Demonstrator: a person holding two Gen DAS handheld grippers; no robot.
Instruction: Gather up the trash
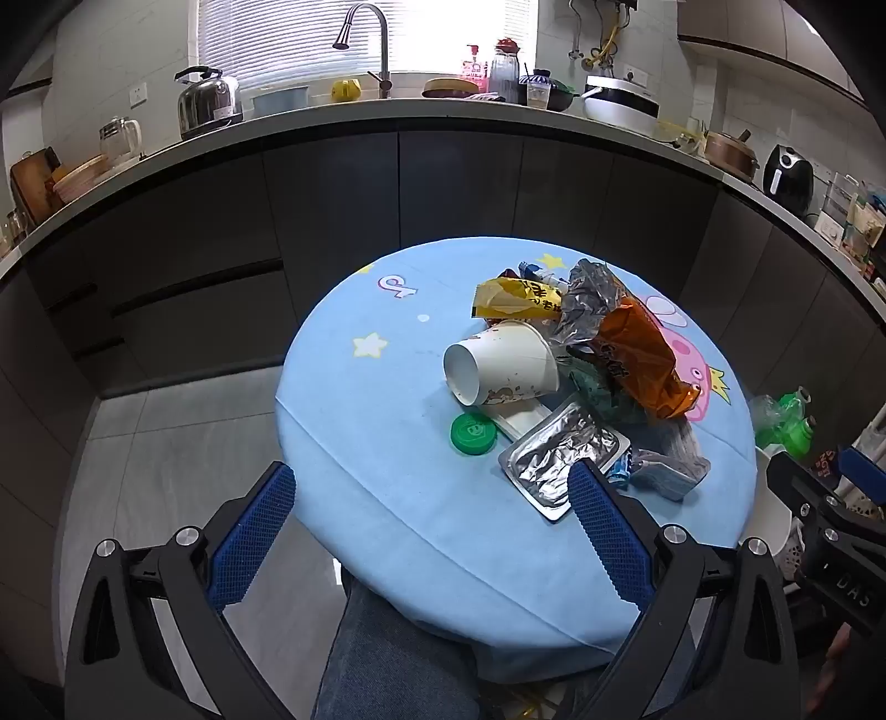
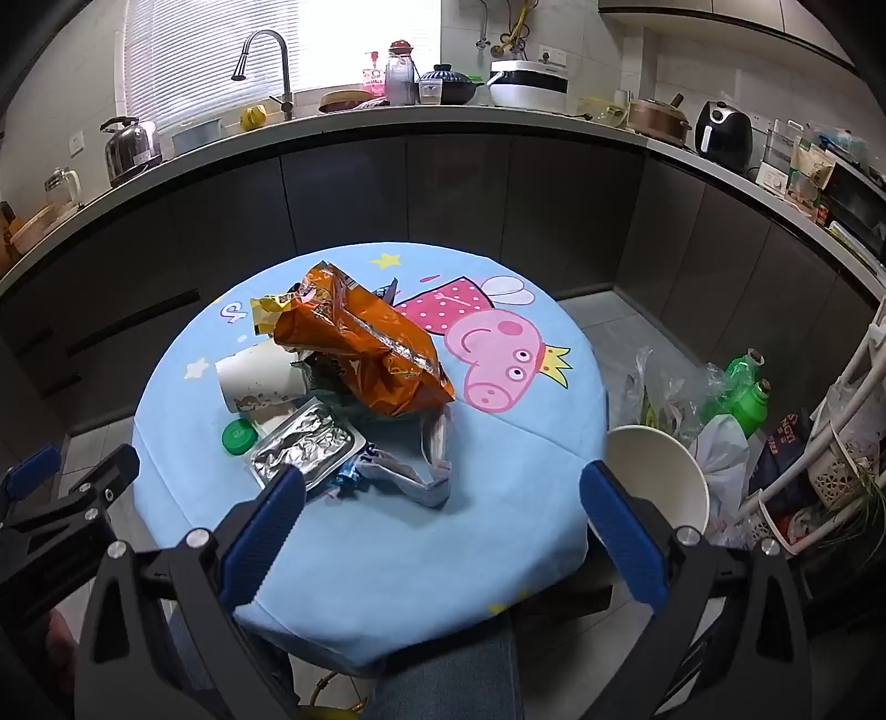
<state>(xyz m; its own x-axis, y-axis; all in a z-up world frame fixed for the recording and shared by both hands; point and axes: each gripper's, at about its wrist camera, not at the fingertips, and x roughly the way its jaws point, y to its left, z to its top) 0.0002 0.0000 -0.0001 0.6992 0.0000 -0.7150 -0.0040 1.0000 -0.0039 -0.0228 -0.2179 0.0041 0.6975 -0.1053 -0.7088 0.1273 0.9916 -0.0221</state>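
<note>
Both the left gripper (image 1: 432, 493) and right gripper (image 2: 443, 493) hang wide open, empty, short of the litter heap at mid-frame on the round blue cartoon-print tablecloth (image 2: 498, 531): crumpled orange foil snack bag (image 2: 360, 349), tipped white paper cup (image 1: 498, 363), silver foil tray (image 1: 559, 459). Best to pinch the tray's near edge first; bare cloth lies lower centre

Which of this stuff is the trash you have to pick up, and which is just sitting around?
Trash to collect:
- paper cup, lying on its side
- orange snack bag
- yellow wrapper
- foil tray
- green lid

Just sitting around:
- kettle
- faucet
- air fryer
- green bottles on the floor
- white bin beside the table, maybe for the trash
</note>
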